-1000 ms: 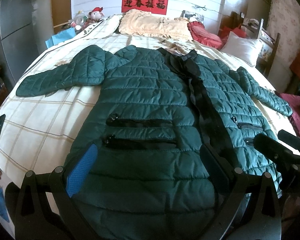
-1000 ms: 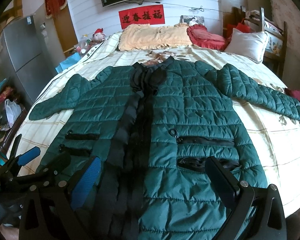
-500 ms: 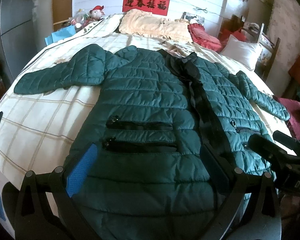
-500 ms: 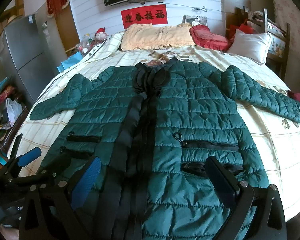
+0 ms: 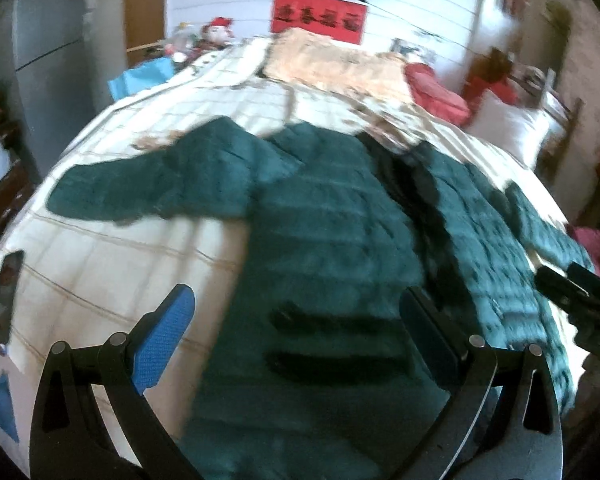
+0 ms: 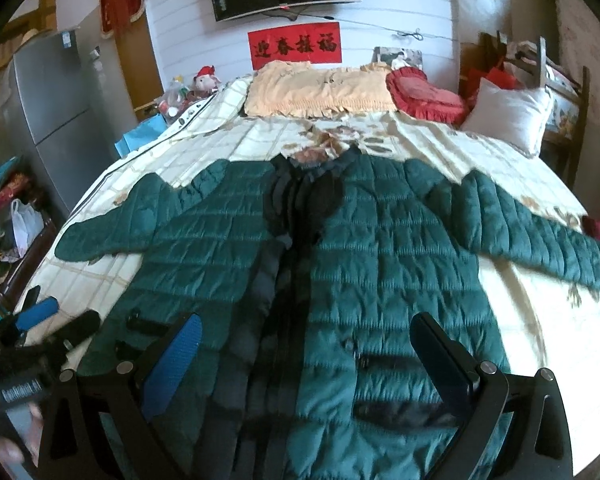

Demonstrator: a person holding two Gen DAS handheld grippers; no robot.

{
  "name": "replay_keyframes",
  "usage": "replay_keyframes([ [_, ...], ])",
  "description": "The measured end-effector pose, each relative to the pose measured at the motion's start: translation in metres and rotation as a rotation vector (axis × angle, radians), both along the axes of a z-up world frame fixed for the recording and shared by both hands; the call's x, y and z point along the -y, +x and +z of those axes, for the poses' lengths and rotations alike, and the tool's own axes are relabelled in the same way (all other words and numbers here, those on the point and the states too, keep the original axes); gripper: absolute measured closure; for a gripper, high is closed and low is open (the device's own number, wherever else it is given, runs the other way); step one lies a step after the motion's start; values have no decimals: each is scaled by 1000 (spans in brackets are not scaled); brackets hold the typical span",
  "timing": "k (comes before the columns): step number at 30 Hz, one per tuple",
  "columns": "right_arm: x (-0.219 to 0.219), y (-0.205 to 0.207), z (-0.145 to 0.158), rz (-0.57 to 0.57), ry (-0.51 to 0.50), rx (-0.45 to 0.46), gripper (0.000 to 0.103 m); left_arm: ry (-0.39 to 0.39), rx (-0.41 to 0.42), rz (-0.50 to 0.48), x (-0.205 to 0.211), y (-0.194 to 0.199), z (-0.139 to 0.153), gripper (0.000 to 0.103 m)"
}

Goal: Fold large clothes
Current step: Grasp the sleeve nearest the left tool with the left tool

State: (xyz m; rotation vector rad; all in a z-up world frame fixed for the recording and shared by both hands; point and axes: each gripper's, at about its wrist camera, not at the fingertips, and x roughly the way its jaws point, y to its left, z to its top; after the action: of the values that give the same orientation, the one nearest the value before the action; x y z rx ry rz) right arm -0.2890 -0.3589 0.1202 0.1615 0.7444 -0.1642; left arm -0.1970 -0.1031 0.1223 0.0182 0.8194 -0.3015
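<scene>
A large dark green quilted jacket [image 6: 396,248] lies flat and face up on the bed, with a black front placket and both sleeves spread out; it also shows blurred in the left wrist view [image 5: 324,240]. My left gripper [image 5: 296,320] is open and empty above the jacket's left hem and pockets. My right gripper [image 6: 306,344] is open and empty above the jacket's lower front. The left gripper also shows at the left edge of the right wrist view [image 6: 52,320]. The right gripper shows at the right edge of the left wrist view [image 5: 576,292].
The bed has a cream checked cover [image 6: 228,140]. A beige pillow [image 6: 320,88], a red cushion [image 6: 424,96] and a white pillow [image 6: 508,116] lie at its head. A grey fridge [image 6: 56,112] stands to the left, a wooden chair [image 6: 560,80] to the right.
Both grippers have risen and pulled back from the jacket's hem, so more of the bed shows. The left wrist view has swung left and is motion-blurred. The jacket has not moved.
</scene>
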Motion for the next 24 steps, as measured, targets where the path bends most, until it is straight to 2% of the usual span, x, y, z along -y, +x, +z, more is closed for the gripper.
replay_keyframes([
  [6, 15, 33, 25, -5, 2, 56, 0, 57, 27, 95, -29, 49, 11, 0],
  [12, 22, 67, 35, 1, 10, 77, 0, 107, 39, 186, -60, 92, 5, 0],
  [20, 30, 103, 12, -8, 44, 35, 0, 131, 36, 323, -113, 138, -17, 0],
  [24, 28, 115, -5, -3, 39, -7, 0, 149, 6, 386, -140, 162, -31, 1],
])
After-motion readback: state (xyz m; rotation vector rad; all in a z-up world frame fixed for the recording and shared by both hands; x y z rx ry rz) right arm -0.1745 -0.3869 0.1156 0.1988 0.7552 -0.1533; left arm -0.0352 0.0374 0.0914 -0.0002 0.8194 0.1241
